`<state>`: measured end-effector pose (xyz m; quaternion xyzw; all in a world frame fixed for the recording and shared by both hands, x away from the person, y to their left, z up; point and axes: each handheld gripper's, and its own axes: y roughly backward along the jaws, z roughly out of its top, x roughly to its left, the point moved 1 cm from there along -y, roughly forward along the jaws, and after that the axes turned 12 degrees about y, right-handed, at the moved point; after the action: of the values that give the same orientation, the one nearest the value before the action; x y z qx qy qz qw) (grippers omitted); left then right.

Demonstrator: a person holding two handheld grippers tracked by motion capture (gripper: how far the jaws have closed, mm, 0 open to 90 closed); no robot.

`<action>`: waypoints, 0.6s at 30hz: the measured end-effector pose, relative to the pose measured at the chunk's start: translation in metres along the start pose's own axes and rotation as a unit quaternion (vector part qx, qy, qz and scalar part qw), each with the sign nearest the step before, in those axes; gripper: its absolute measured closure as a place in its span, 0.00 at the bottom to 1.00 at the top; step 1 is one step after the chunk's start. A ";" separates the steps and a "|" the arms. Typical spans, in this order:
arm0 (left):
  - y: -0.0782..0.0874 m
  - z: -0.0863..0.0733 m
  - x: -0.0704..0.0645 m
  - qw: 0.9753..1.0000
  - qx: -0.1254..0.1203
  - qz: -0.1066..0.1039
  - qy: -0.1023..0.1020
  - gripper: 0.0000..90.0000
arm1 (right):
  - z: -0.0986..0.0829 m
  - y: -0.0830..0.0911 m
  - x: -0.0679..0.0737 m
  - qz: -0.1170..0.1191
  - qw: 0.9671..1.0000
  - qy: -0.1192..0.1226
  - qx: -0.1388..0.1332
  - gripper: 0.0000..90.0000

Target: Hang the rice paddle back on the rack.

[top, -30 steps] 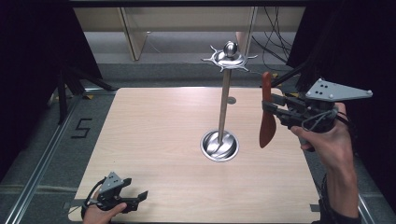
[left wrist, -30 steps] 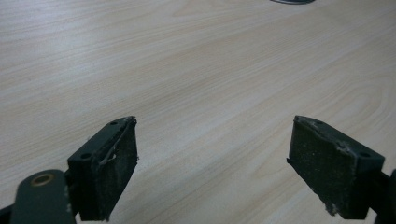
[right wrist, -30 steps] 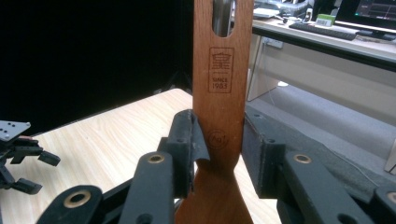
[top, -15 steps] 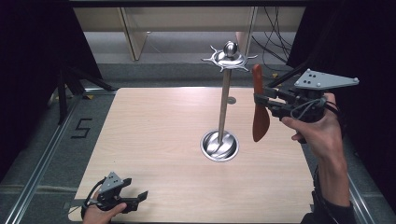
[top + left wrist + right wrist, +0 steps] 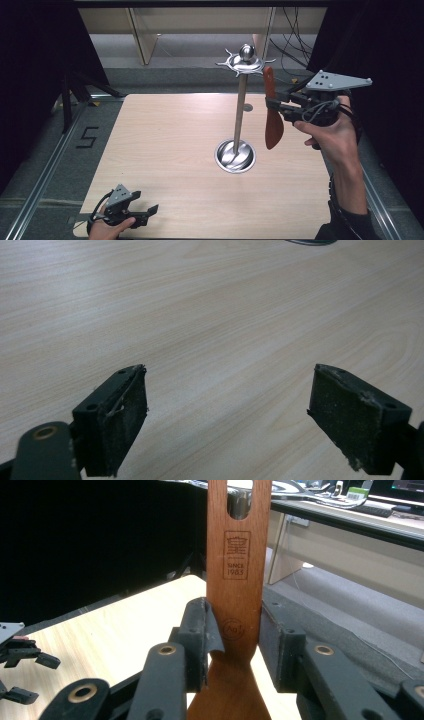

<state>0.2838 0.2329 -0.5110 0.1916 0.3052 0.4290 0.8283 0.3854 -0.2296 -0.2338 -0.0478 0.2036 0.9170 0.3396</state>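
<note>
Up in the air, the right tongs pinch a brown wooden spatula by its handle, with the wide end hanging down. The handle has a hole at the top, and that end sits just beside the hooks on the silver stand. It is likely held upright like this so the hole can slip over a hook; whether it touches one yet is hard to tell. The stand rises from its round base in the middle of the counter. The left tongs rest low at the near edge of the counter, jaws wide apart and holding nothing, out of the way.
</note>
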 end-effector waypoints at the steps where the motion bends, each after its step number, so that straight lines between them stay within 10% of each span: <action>1: 0.000 0.000 0.000 1.000 -0.001 -0.001 0.002 0.16 | 0.001 -0.001 -0.001 -0.003 1.000 0.003 0.000 0.74; 18: 0.000 -0.001 -0.001 1.000 0.000 -0.001 0.004 0.16 | 0.001 -0.017 -0.006 0.004 1.000 -0.003 0.009 0.74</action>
<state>0.2832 0.2319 -0.5113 0.1894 0.3089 0.4290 0.8275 0.4007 -0.2215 -0.2372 -0.0413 0.2113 0.9166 0.3368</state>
